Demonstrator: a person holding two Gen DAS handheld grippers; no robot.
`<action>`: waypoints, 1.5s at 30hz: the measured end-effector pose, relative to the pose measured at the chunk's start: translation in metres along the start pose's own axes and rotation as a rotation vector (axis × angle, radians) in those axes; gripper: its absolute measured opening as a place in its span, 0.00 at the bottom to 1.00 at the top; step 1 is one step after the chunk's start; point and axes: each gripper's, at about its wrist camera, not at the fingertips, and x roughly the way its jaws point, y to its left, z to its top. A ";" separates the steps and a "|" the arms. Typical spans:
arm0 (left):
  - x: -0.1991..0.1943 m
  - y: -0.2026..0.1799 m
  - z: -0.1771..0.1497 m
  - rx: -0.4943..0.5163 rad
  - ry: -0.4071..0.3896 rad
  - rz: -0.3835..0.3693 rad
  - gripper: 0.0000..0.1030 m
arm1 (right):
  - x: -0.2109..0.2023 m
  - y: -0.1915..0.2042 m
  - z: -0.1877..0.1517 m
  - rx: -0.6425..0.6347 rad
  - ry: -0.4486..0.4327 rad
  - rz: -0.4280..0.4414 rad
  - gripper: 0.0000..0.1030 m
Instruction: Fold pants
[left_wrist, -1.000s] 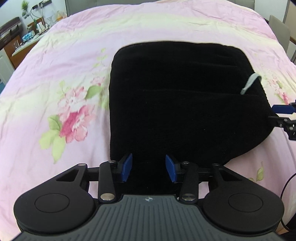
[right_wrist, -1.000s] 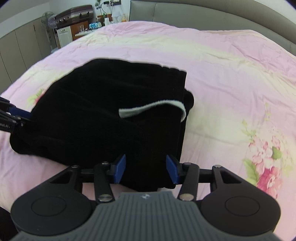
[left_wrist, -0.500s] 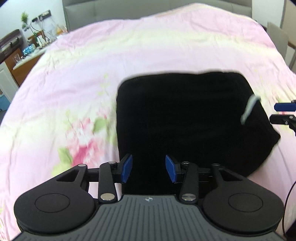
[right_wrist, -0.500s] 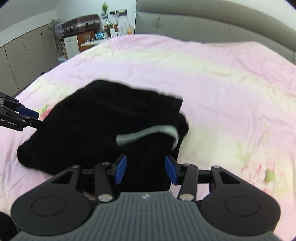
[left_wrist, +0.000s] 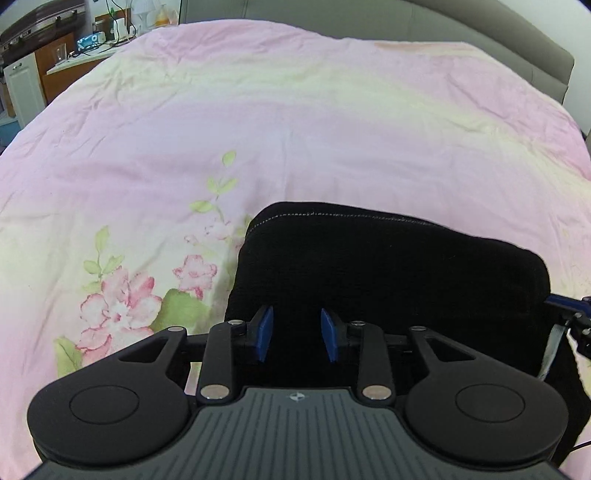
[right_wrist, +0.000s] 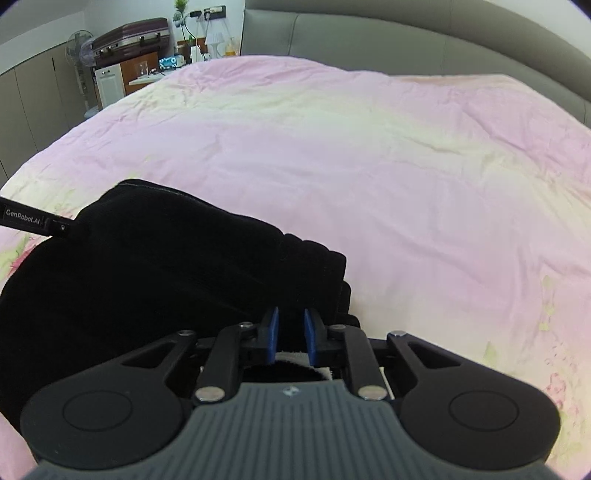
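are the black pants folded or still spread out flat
Folded: the black pants form a compact stacked bundle on the pink floral bedspread.

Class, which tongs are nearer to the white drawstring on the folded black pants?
Right. The right tongs straddle the white drawstring at the black pants' right end; the left tongs sit at the opposite side.

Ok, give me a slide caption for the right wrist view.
Right gripper nearly closed over the near edge of folded black pants on a pink floral bedspread.

The right gripper (right_wrist: 291, 334) now has narrower jaws, down at the pants (right_wrist: 155, 280); the white drawstring (right_wrist: 295, 357) sits beneath its fingers.
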 end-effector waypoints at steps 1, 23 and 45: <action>0.001 -0.002 0.000 0.010 0.001 0.011 0.35 | 0.002 -0.003 0.000 0.017 0.003 0.004 0.09; -0.246 -0.108 -0.104 0.155 -0.383 0.244 0.75 | -0.254 0.056 -0.070 0.001 -0.293 0.036 0.77; -0.257 -0.164 -0.217 0.033 -0.338 0.217 0.89 | -0.334 0.068 -0.181 0.018 -0.341 0.027 0.91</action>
